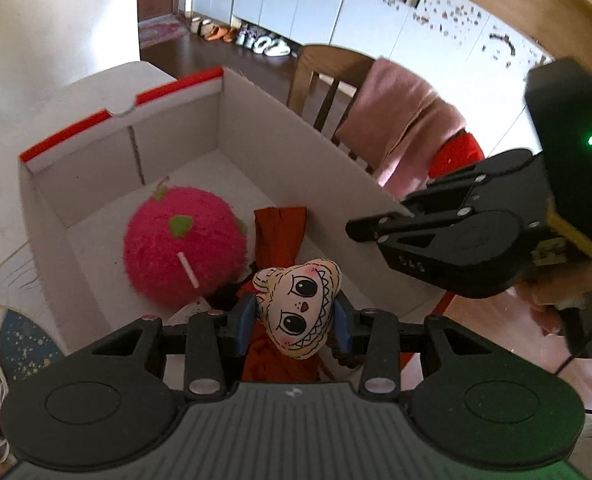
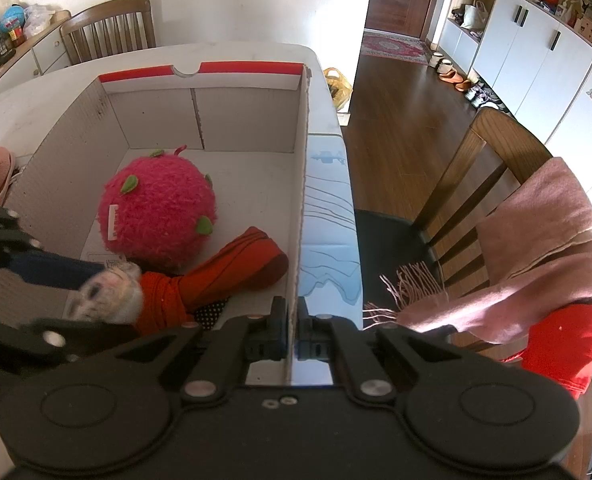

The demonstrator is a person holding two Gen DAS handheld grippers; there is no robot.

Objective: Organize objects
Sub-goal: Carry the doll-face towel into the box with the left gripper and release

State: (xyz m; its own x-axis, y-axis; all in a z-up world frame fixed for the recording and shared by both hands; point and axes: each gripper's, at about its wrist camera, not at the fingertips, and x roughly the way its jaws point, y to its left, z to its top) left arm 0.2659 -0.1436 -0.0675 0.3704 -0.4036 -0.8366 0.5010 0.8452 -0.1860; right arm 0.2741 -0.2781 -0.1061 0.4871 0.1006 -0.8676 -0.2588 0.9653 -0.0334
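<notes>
1. We see the white cardboard box [image 2: 252,128] on the table [image 2: 24,120], holding a pink fuzzy ball [image 2: 158,208] and red cloth [image 2: 232,276].
2. Our left gripper [image 1: 296,318] has its jaws clamped on the doll's head [image 1: 299,312], low over the box's near end, at 6 o'clock from the ball.
3. Our right gripper [image 2: 292,330] pinches the box's right wall.
4. The box's far half lies open; a chair [image 2: 475,184] stands at 3 o'clock.

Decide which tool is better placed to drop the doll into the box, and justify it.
Left. The left tool already grips the doll over the open cardboard box; the right tool is clamped on the box's side wall, steadying it.
</notes>
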